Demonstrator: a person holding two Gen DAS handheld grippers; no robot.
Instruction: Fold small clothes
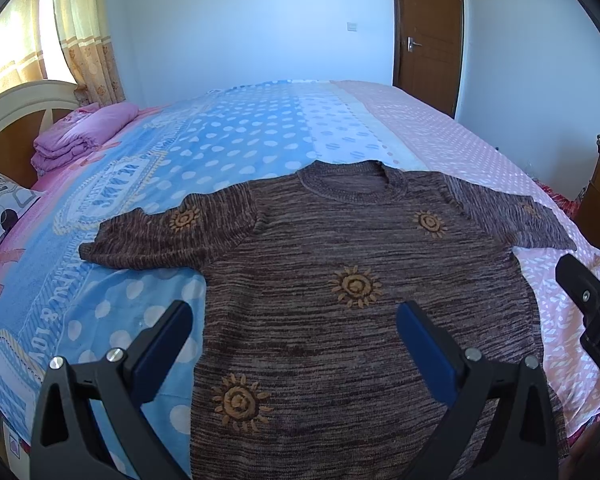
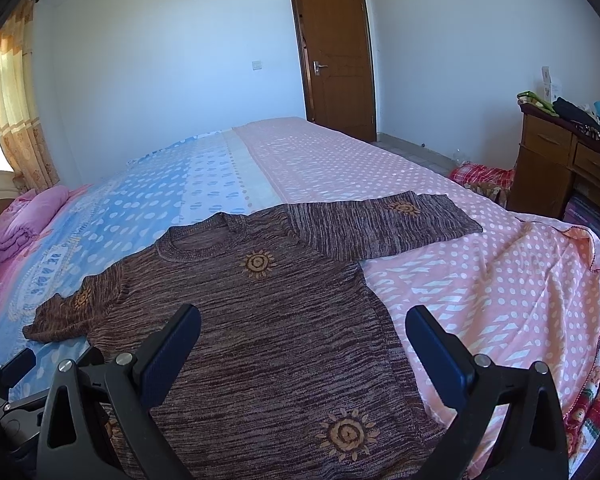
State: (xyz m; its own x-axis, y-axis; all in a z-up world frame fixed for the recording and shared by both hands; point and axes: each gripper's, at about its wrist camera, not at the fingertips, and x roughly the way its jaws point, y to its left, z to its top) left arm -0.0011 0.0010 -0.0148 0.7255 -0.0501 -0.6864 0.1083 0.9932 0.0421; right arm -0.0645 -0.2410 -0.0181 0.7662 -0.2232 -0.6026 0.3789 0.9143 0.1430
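A brown knitted sweater [image 1: 340, 248] with orange sun motifs lies flat on the bed, front up, both sleeves spread out; it also shows in the right wrist view [image 2: 260, 320]. My left gripper [image 1: 296, 316] is open and empty, above the sweater's lower left part. My right gripper [image 2: 304, 324] is open and empty, above the sweater's lower right part. The right gripper also shows at the right edge of the left wrist view [image 1: 592, 304], and the left gripper at the lower left of the right wrist view [image 2: 16, 372].
The bed sheet [image 1: 260, 128] is blue with dots on the left and pink with dots on the right [image 2: 460, 260]. A folded pink blanket [image 1: 80, 136] lies by the headboard. A wooden cabinet [image 2: 560, 160] stands right of the bed, a brown door [image 2: 336, 56] behind.
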